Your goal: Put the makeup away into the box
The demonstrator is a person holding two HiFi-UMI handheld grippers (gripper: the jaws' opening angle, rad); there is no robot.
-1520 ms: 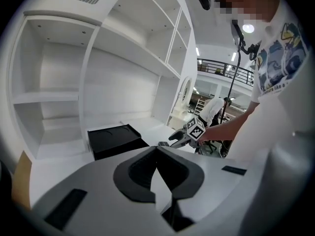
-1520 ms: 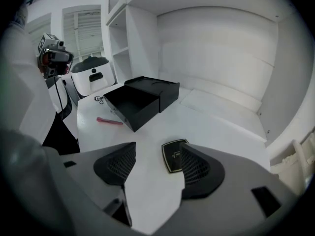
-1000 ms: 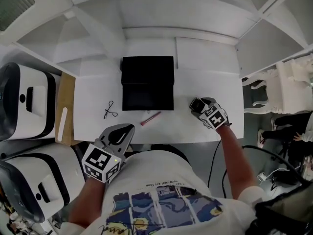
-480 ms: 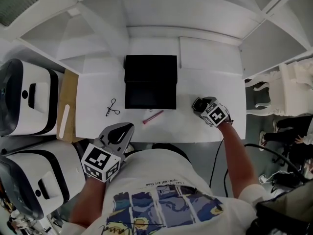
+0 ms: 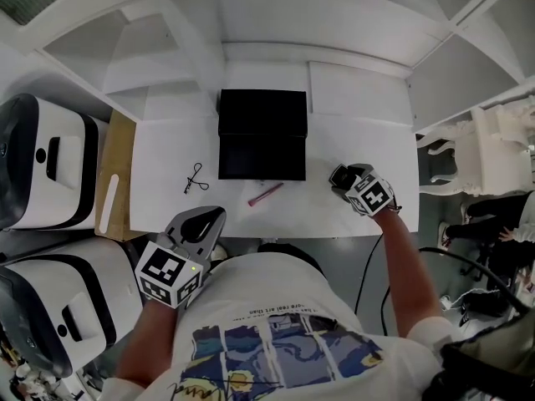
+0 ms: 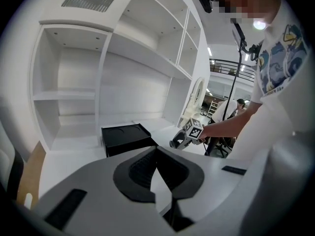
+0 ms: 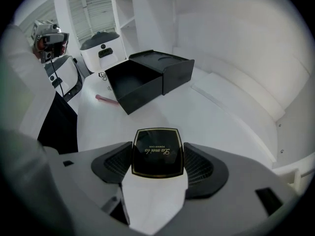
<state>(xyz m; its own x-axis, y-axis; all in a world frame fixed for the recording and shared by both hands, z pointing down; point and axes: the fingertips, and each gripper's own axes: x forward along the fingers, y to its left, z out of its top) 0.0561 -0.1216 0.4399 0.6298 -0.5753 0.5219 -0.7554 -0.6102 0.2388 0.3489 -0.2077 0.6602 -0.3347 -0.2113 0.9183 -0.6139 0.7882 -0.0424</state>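
Note:
A black box (image 5: 262, 154) lies open in the middle of the white table (image 5: 359, 132), its lid (image 5: 262, 111) just behind it. My right gripper (image 5: 337, 176) hovers to the right of the box, shut on a black square powder compact (image 7: 157, 151) with a gold rim. A pink lip pencil (image 5: 265, 194) lies in front of the box, and a metal eyelash curler (image 5: 196, 177) rests to the box's left. My left gripper (image 5: 217, 215) is held at the table's front edge, shut with nothing in it (image 6: 157, 149). The box (image 7: 142, 80) and pencil (image 7: 107, 99) show ahead of the right gripper.
Two white machines (image 5: 46, 170) (image 5: 63, 307) stand to the left, beside a wooden board (image 5: 111, 182). White shelving (image 5: 276, 23) rises behind the table. A white chair (image 5: 489, 153) is at the right, and a cable (image 5: 368, 266) hangs below the table edge.
The head view has shifted a little. Both grippers stay about where they were, the right one still shut on the compact.

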